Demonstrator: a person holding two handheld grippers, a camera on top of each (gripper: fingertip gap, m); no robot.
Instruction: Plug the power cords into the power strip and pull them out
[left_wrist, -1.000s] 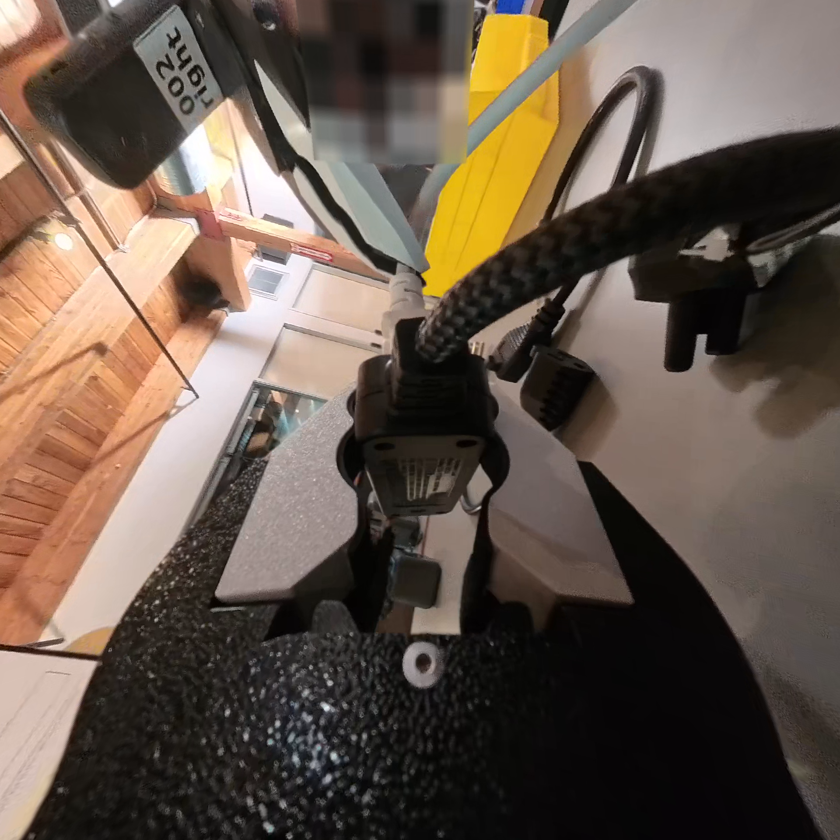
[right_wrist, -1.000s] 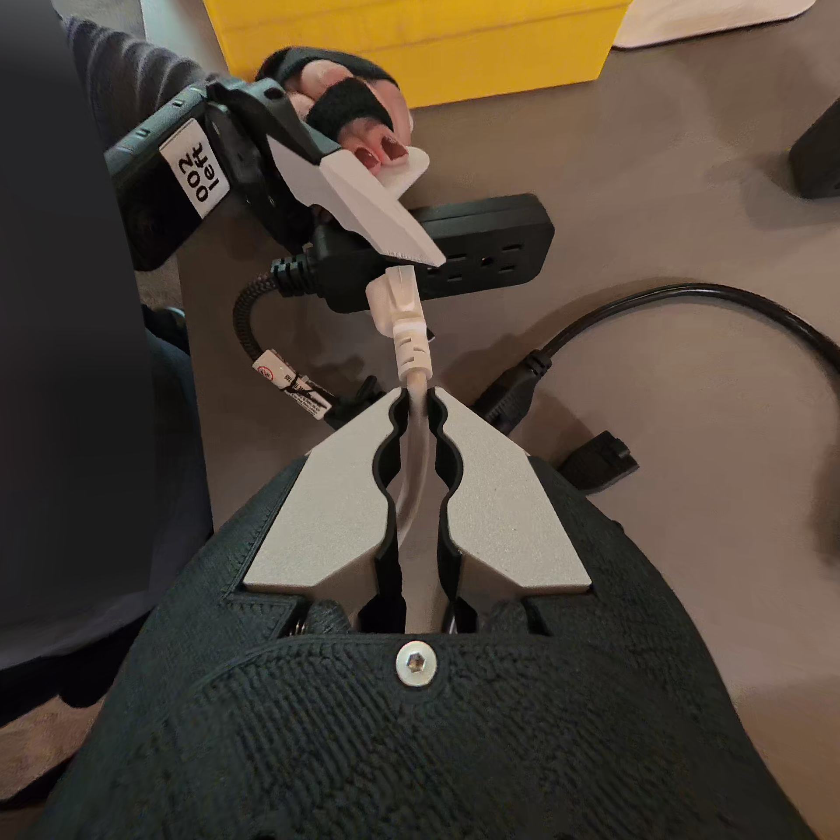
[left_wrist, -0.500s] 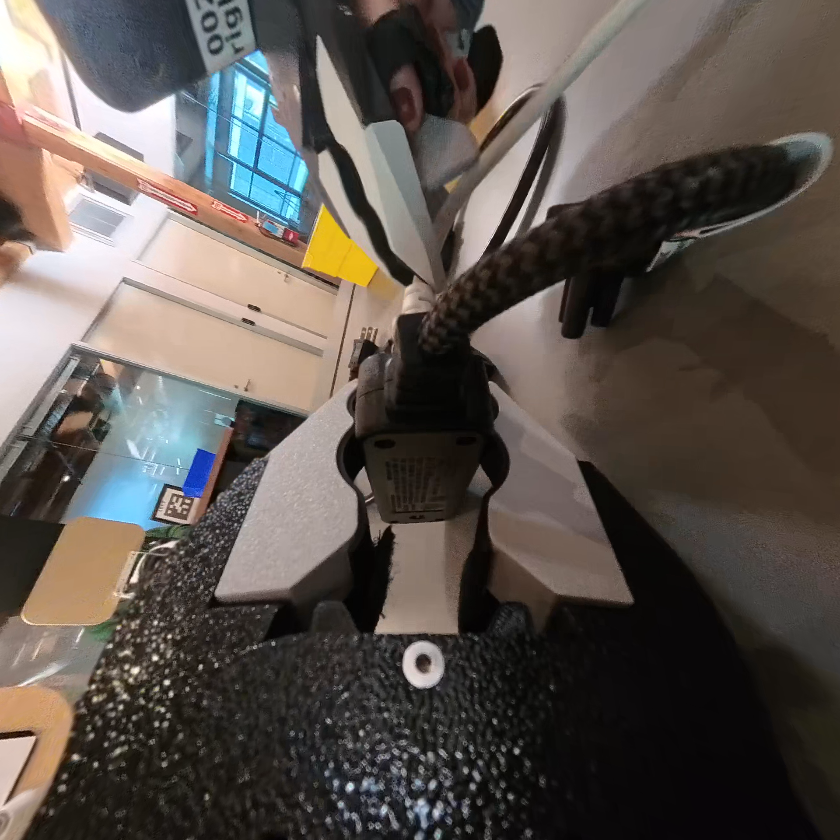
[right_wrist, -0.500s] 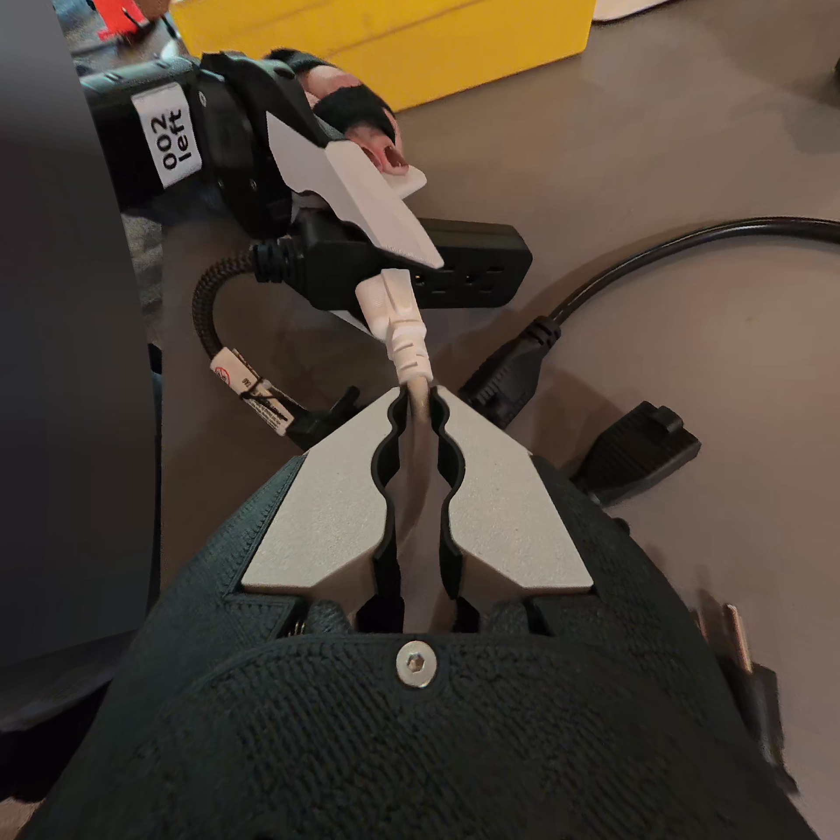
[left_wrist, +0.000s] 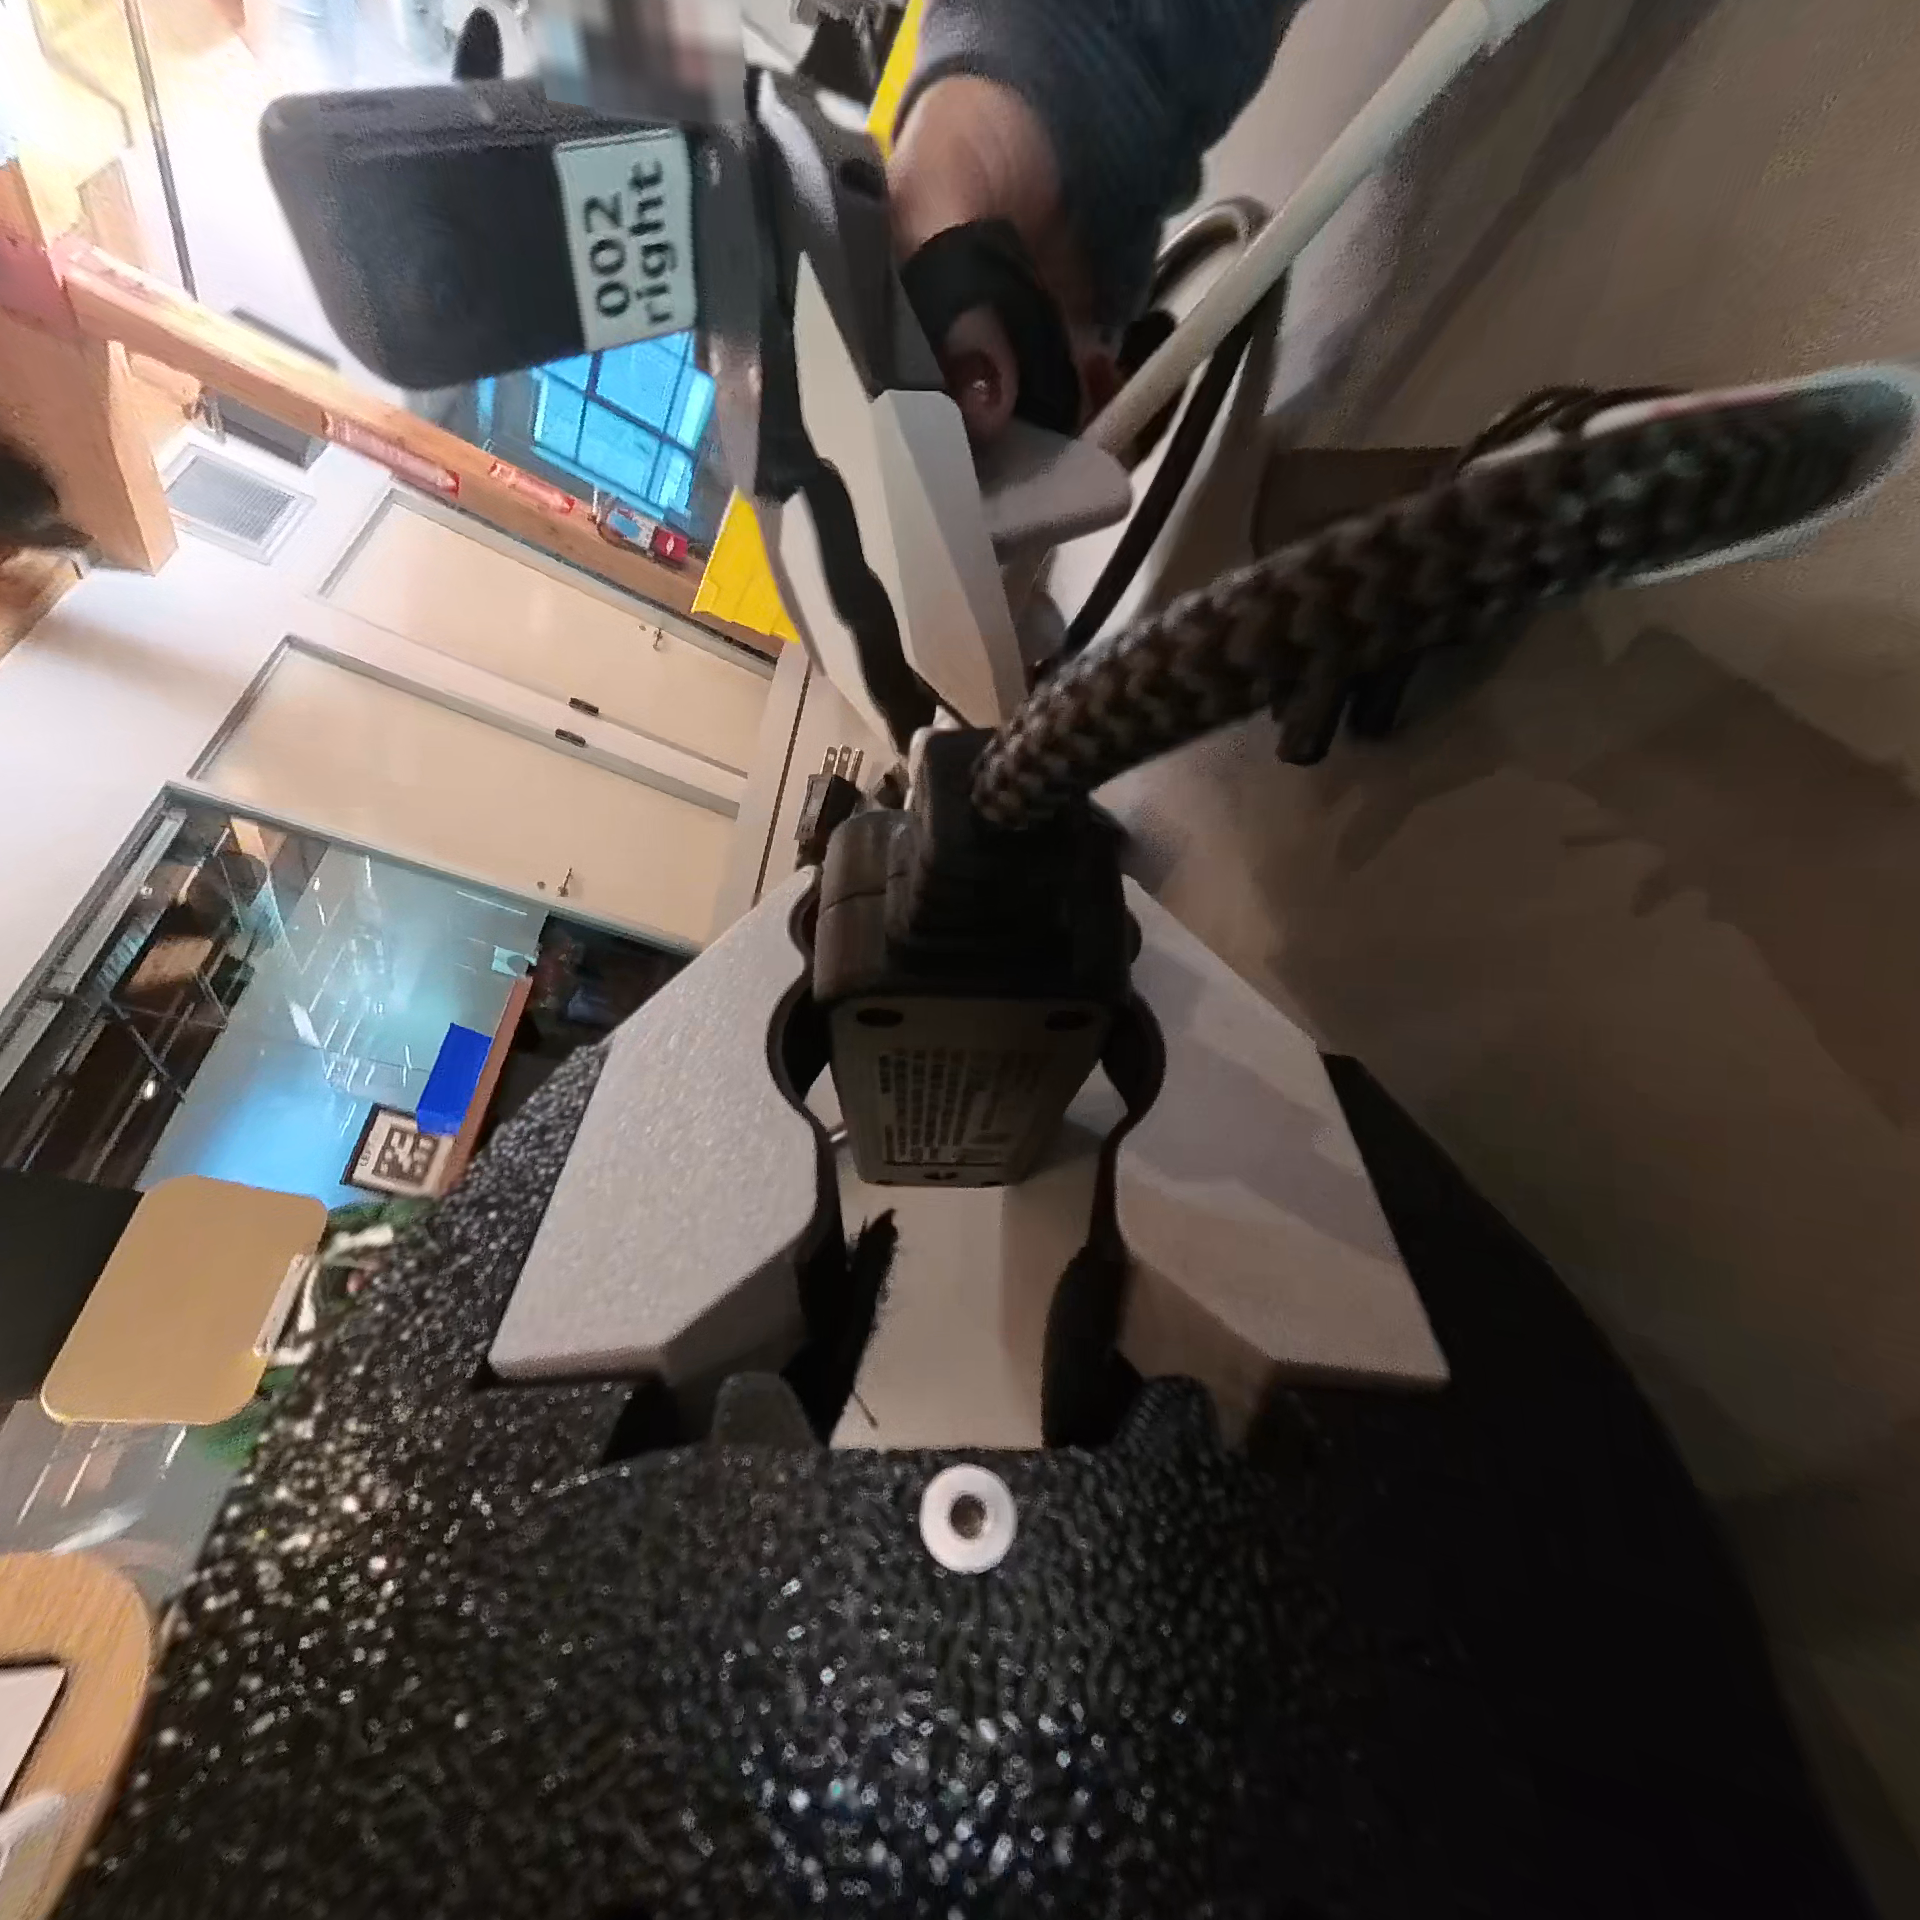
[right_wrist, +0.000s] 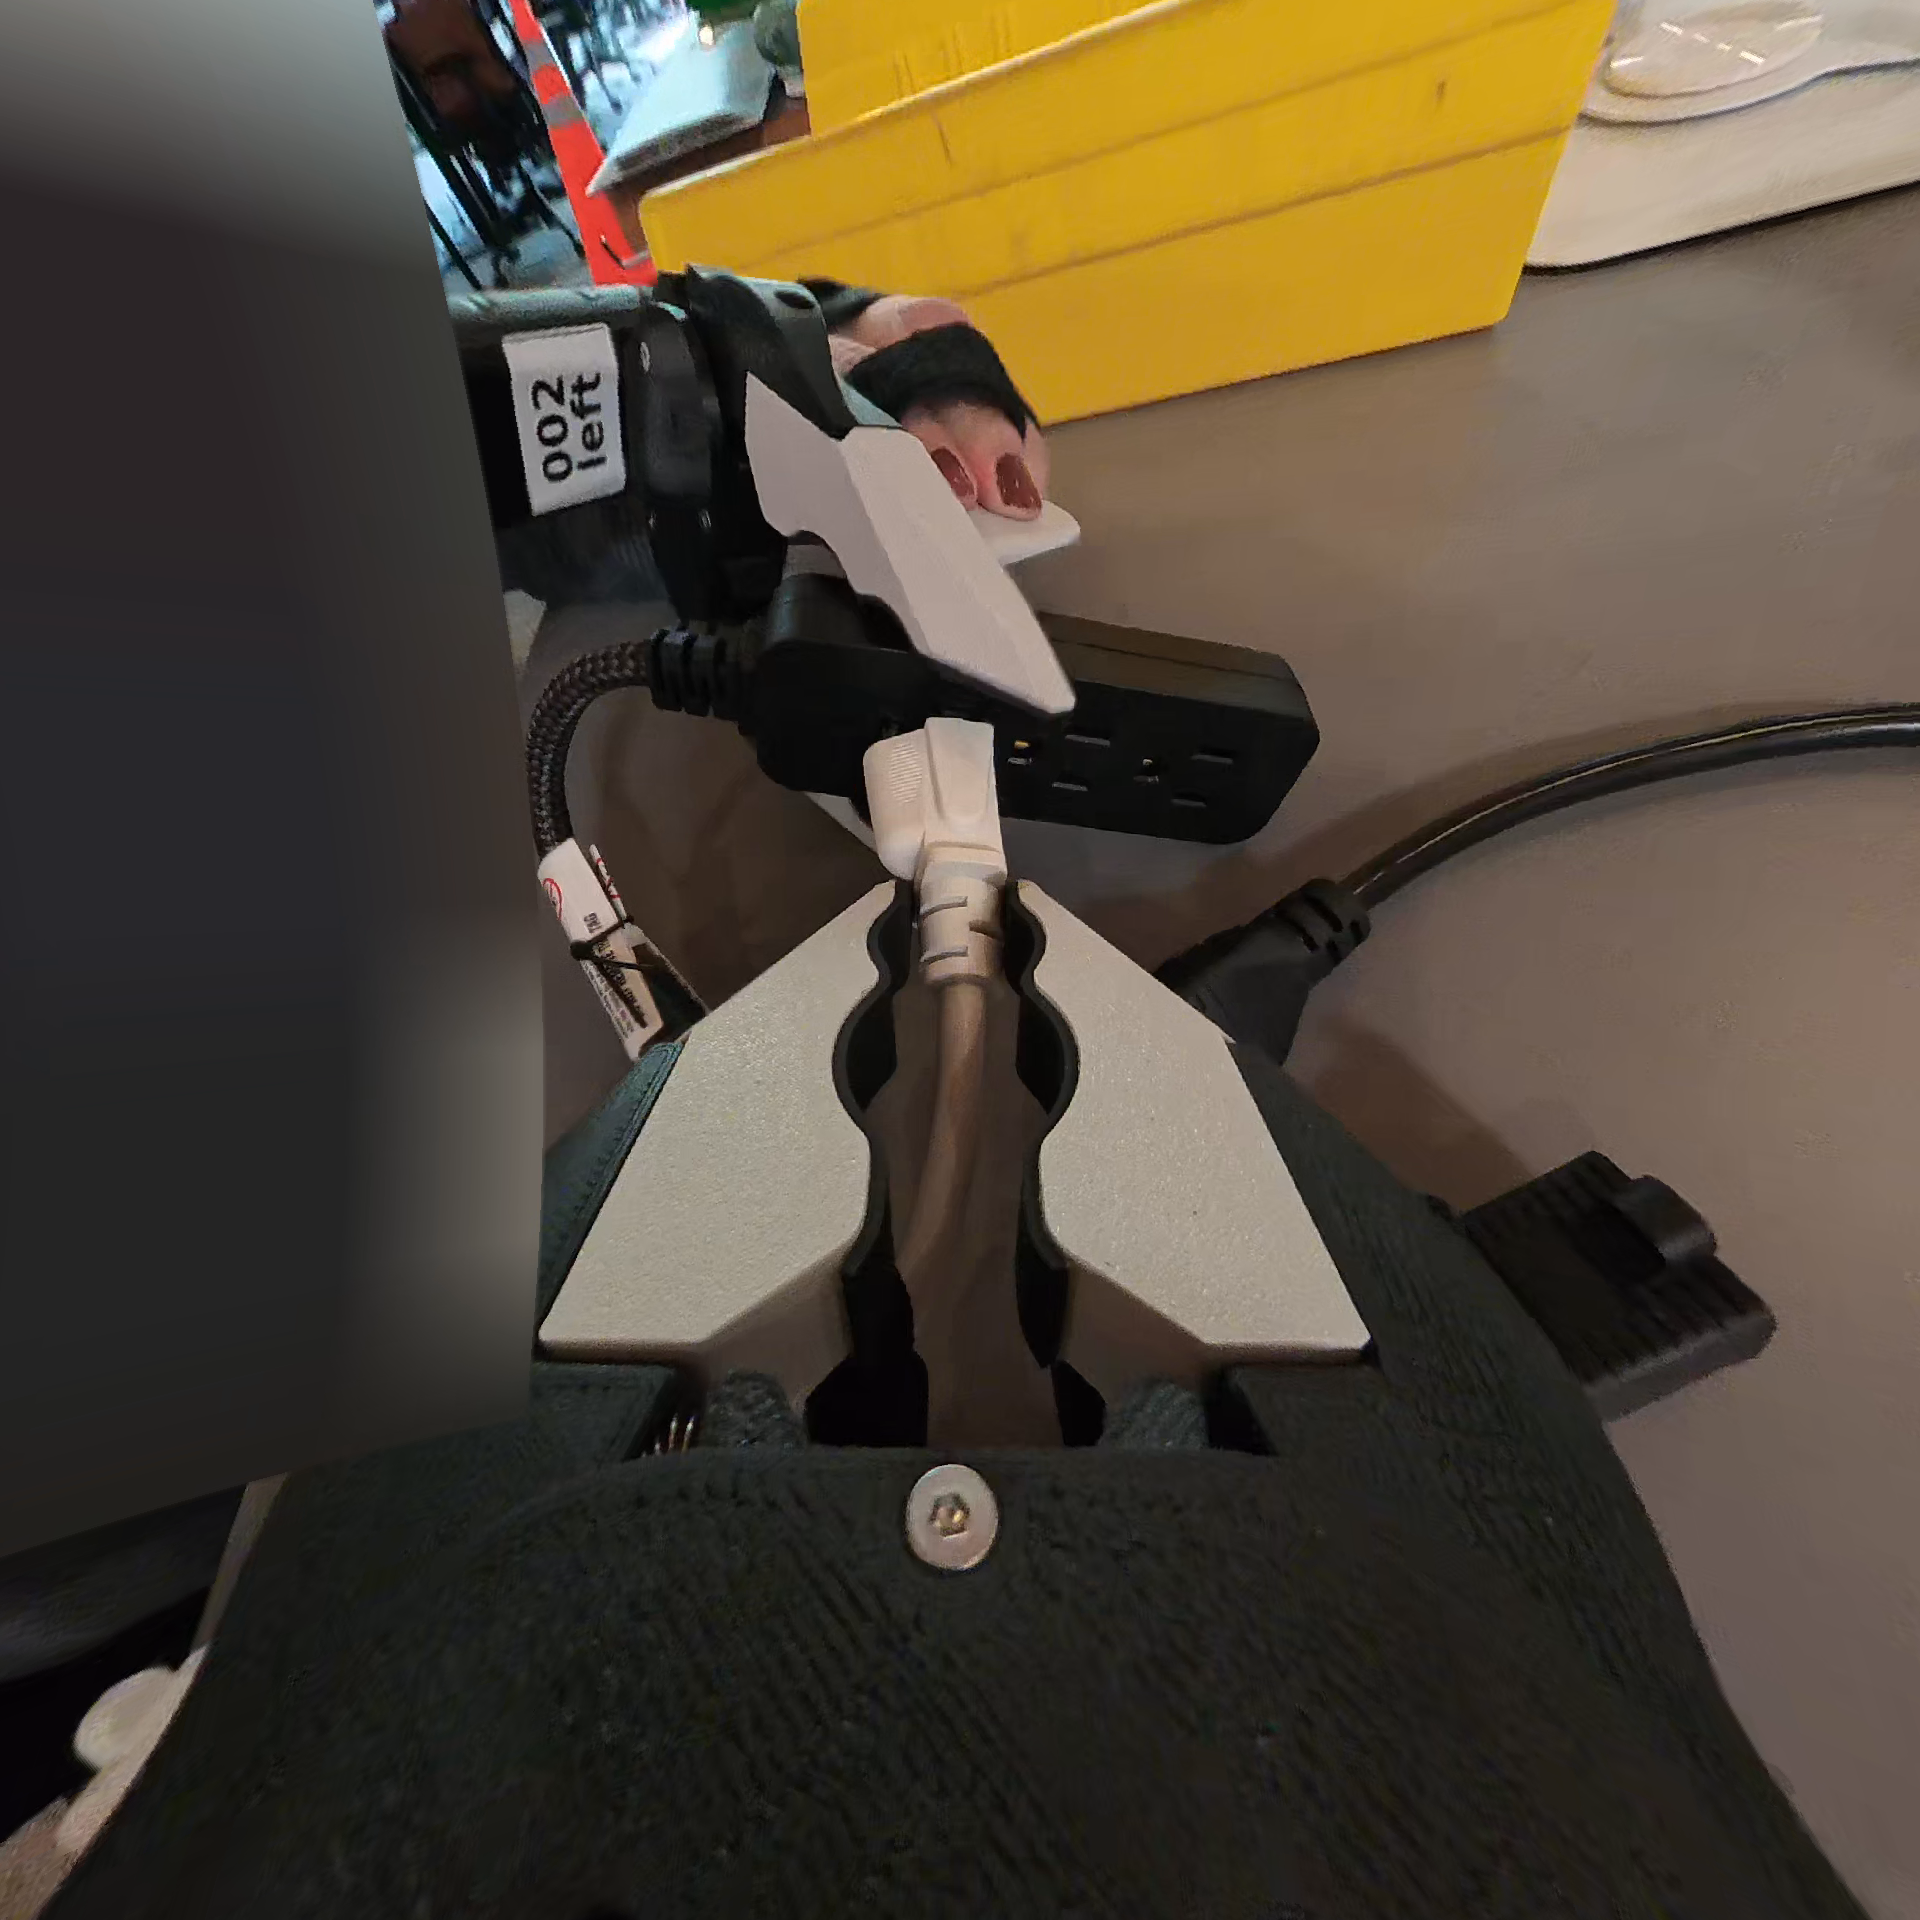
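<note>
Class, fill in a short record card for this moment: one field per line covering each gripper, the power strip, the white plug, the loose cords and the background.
left gripper: shut on the power strip, held clear of the table
right gripper: shut on the white cord just behind its plug
power strip: black, braided cable at its left end
white plug: at the strip's outlet face; whether it is fully seated cannot be told
black cord: loose on the grey table, unplugged
yellow bin: behind the strip
</note>
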